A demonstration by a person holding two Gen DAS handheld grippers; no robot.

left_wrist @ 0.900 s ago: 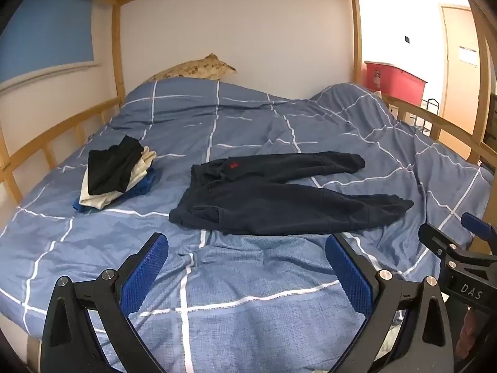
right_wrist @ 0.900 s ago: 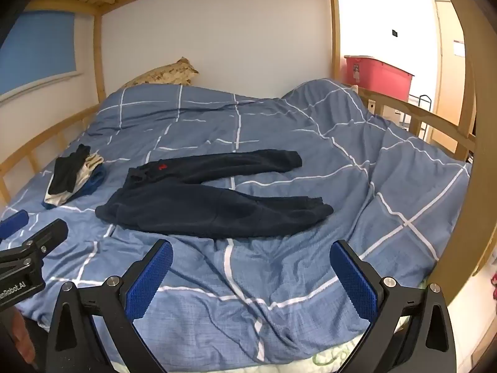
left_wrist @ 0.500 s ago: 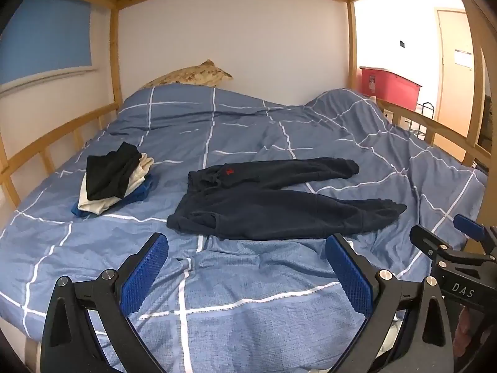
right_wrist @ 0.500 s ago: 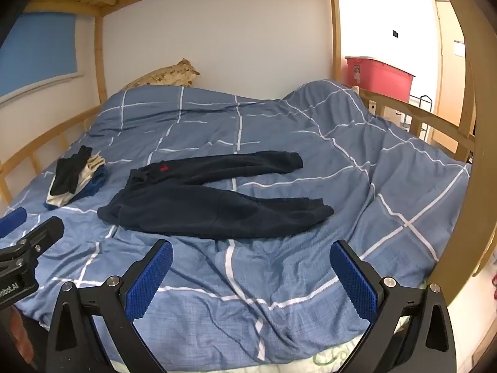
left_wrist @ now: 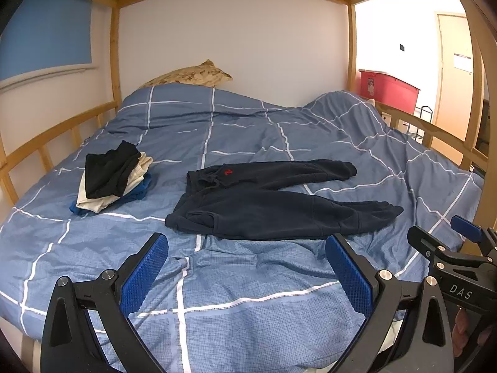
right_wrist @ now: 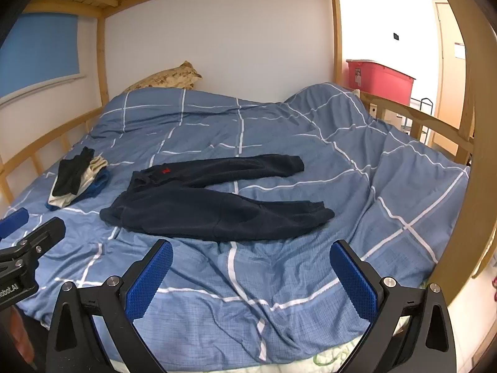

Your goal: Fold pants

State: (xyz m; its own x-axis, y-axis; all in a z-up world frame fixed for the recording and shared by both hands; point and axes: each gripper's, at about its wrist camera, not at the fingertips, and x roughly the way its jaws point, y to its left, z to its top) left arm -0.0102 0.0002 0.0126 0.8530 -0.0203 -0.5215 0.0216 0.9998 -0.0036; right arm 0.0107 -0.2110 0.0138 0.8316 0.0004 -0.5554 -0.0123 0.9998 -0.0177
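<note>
Dark navy pants [left_wrist: 273, 205] with a small red logo lie spread flat on the blue checked duvet, waist to the left, both legs pointing right; they also show in the right wrist view [right_wrist: 211, 205]. My left gripper [left_wrist: 248, 267] is open and empty, hovering above the duvet just in front of the pants. My right gripper [right_wrist: 251, 270] is open and empty, at the near bed edge in front of the legs. The right gripper shows at the right edge of the left wrist view [left_wrist: 459, 258].
A stack of folded clothes [left_wrist: 111, 177] lies left of the pants, also in the right wrist view [right_wrist: 77, 180]. A wooden bunk rail [left_wrist: 46, 143] runs along the left, another rail [right_wrist: 419, 118] on the right. A pillow [left_wrist: 192, 76] lies at the head. A red bin [right_wrist: 379, 80] stands beyond.
Both grippers have tilted slightly, so the bed sits a little lower in both views. The pants have not moved. Both grippers stay open.
</note>
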